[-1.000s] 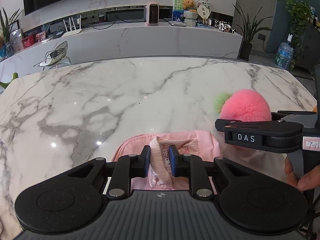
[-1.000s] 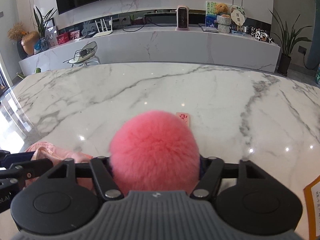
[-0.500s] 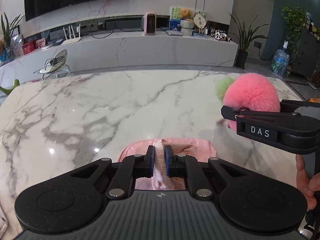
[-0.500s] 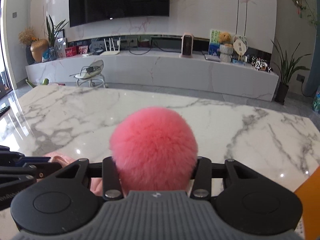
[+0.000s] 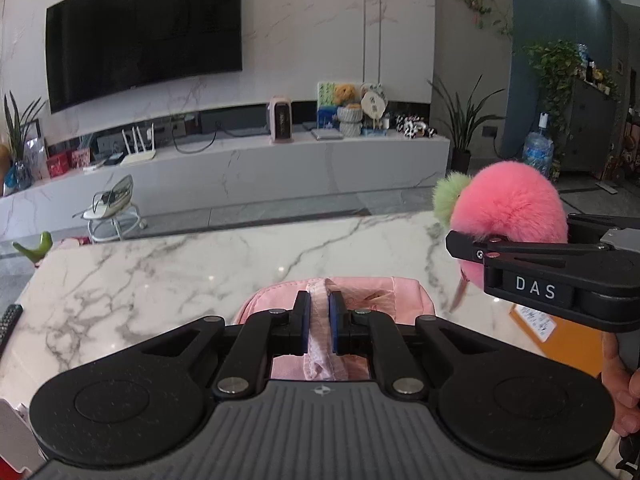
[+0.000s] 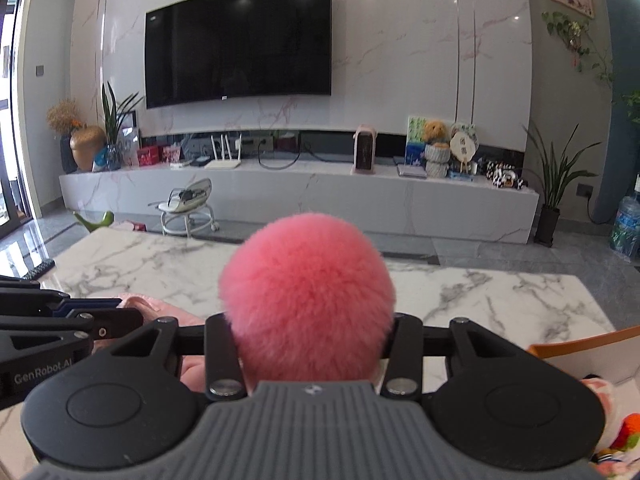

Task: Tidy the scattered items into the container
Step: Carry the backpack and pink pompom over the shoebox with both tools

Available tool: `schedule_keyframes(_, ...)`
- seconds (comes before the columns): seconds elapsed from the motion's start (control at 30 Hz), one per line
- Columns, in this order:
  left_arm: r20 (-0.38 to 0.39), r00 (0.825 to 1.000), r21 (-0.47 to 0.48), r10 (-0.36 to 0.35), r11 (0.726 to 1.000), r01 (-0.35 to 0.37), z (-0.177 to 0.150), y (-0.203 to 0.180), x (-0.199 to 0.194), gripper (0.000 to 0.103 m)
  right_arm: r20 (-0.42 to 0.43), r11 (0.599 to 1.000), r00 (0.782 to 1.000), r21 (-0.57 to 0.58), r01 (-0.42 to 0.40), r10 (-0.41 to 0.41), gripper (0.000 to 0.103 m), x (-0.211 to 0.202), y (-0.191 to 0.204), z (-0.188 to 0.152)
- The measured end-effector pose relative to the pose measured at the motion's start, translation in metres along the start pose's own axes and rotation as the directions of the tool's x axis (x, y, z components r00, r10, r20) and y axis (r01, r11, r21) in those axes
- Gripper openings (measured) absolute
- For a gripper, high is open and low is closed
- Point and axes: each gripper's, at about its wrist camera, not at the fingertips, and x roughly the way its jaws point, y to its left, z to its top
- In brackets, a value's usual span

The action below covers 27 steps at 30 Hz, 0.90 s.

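Pink fabric pouch (image 5: 404, 292) hangs off the left gripper (image 5: 319, 322); blue pads (image 5: 305, 320) pinched nearly together on a thin fold of its cloth, above the marble table (image 5: 160, 276). Right gripper (image 6: 310, 340) clamps the pink pom-pom (image 6: 308, 292) from both sides, green tuft (image 5: 448, 196) at its far end, also off the table. Orange-rimmed container (image 6: 580, 350) sits low right, partly cut off. Pouch and pom-pom side by side, near each other.
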Motion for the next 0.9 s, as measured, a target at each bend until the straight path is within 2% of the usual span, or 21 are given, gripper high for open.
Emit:
schedule_keyframes(0.23, 0.081, 0.996, 0.076, -0.050, 0.996, 0.044, 0.024, -0.044, -0.029, 0.011, 0.087, 0.998, 0.995, 0.039, 0.040, -0.044, 0.046, -0.055, -0.026, 0.008)
schedule_keyframes(0.47, 0.129, 0.983, 0.174, -0.131, 0.979, 0.108, 0.042, -0.101, -0.041, 0.011, 0.148, 0.992, 0.983, 0.080, 0.101, -0.112, 0.046, -0.100, -0.060, 0.002)
schedule_keyframes(0.67, 0.135, 0.969, 0.259, -0.209, 0.951, 0.169, 0.050, -0.154, -0.036, 0.011, 0.162, 0.973, 0.964, 0.133, 0.189, -0.210, 0.046, -0.129, -0.101, -0.009)
schedule_keyframes(0.9, 0.105, 0.956, 0.336, -0.274, 0.915, 0.225, 0.050, -0.211, -0.022, 0.011, 0.136, 0.931, 0.935, 0.215, 0.296, -0.329, 0.046, -0.153, -0.160, -0.031)
